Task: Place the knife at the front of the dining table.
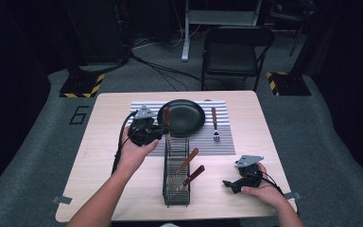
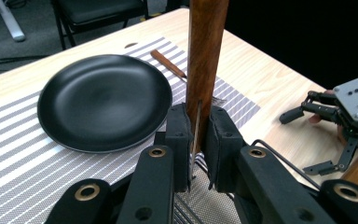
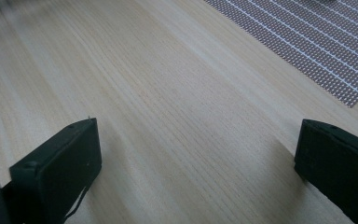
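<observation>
Left gripper (image 1: 163, 126), centre-left of the high view, is clamping its jaws on the wooden-handled knife (image 2: 206, 56), handle upright above the wire rack (image 1: 176, 176); right gripper (image 1: 230, 184) is resting wide open, empty, lower right.

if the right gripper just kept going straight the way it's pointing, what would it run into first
Probably the bare table: the right gripper, jaws open and empty, looks down along the wood. Farther along lies the striped placemat; depth is hard to judge.

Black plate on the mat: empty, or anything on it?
Empty. The black plate shows a bare, glossy inside in the left gripper view, and the high view shows the fork lying on the striped mat beside it.
</observation>
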Tool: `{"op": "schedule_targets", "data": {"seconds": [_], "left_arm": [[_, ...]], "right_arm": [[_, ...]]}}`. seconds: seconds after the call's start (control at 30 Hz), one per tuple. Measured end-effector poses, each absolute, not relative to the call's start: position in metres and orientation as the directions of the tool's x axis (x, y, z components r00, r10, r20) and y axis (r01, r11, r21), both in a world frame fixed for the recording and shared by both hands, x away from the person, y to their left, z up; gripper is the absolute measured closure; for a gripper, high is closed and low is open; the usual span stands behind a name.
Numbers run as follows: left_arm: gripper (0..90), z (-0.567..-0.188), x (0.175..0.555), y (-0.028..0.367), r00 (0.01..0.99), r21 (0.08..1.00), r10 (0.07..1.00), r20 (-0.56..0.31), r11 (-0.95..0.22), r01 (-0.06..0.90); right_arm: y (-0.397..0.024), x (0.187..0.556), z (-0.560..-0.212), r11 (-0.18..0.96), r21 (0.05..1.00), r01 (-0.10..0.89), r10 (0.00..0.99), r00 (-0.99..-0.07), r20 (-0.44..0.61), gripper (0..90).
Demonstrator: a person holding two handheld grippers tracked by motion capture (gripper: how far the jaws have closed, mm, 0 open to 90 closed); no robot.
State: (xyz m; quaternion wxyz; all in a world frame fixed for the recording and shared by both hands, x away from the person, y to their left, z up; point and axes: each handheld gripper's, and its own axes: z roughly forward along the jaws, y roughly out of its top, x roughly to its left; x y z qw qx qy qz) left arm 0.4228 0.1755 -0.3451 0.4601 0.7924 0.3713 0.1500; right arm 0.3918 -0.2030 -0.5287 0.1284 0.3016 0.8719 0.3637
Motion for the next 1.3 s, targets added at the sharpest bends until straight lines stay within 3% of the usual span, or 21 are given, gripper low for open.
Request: {"op": "schedule_targets", "data": {"seconds": [0.63,1.0,1.3], "left_arm": [[80.7,-0.277,0.418,0.195,0.678,0.871,0.732,-0.072,-0.286,0.400],[80.7,-0.258,0.423,0.218,0.644,0.882,0.761,-0.073,-0.252,0.398],[80.7,-0.265,0.433,0.232,0.611,0.873,0.787,-0.084,-0.237,0.426]], "right_arm": [[-0.203,0.392,-0.529,0.549,0.712,0.437,0.624,-0.782,-0.002,0.0],[-0.203,0.392,-0.529,0.552,0.712,0.435,0.622,-0.783,-0.003,0.0],[-0.203,0.392,-0.529,0.550,0.712,0.436,0.623,-0.782,-0.003,0.0]]}}
